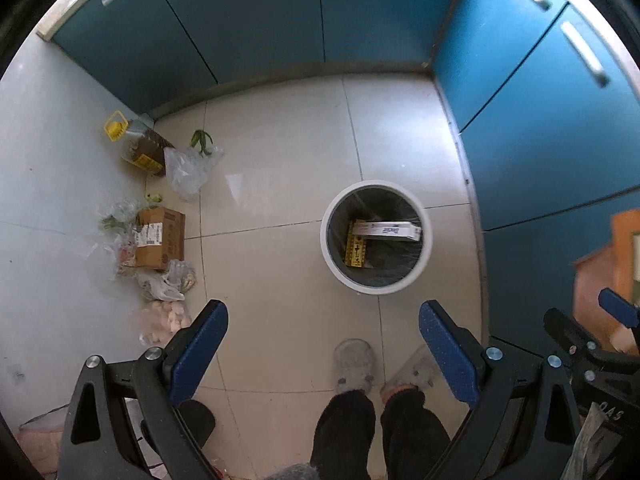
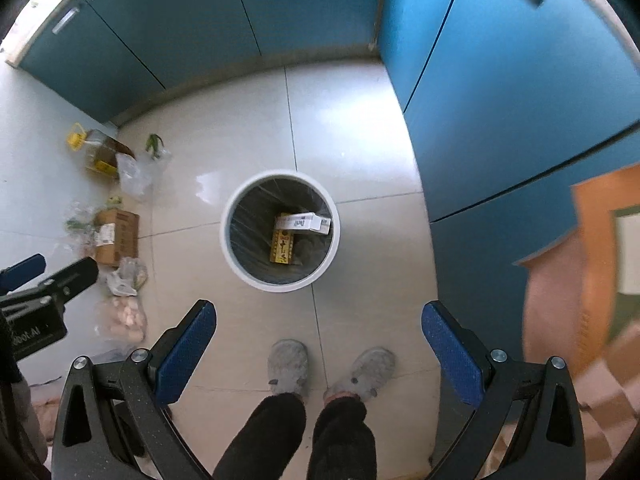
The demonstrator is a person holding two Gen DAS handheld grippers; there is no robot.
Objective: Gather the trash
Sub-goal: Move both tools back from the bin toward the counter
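In the left wrist view the left gripper (image 1: pixel 323 344) hangs high over the floor (image 1: pixel 280 152) with its blue fingers (image 1: pixel 200 344) spread wide and empty, likely because nothing has been chosen yet; the white bin (image 1: pixel 376 237), lined with a clear bag, stands in mid-floor near the blue cabinets (image 1: pixel 540 120) and holds a white carton (image 1: pixel 387 231) lying across a yellow box (image 1: pixel 356 250). In the right wrist view the right gripper (image 2: pixel 318 344) is likewise wide apart and empty above the person's slippers (image 2: pixel 288 366), while the remaining trash lies along the floor's left edge: an oil bottle (image 2: pixel 98 154), crumpled plastic bags (image 2: pixel 136 174) and a cardboard box (image 2: pixel 116 236).
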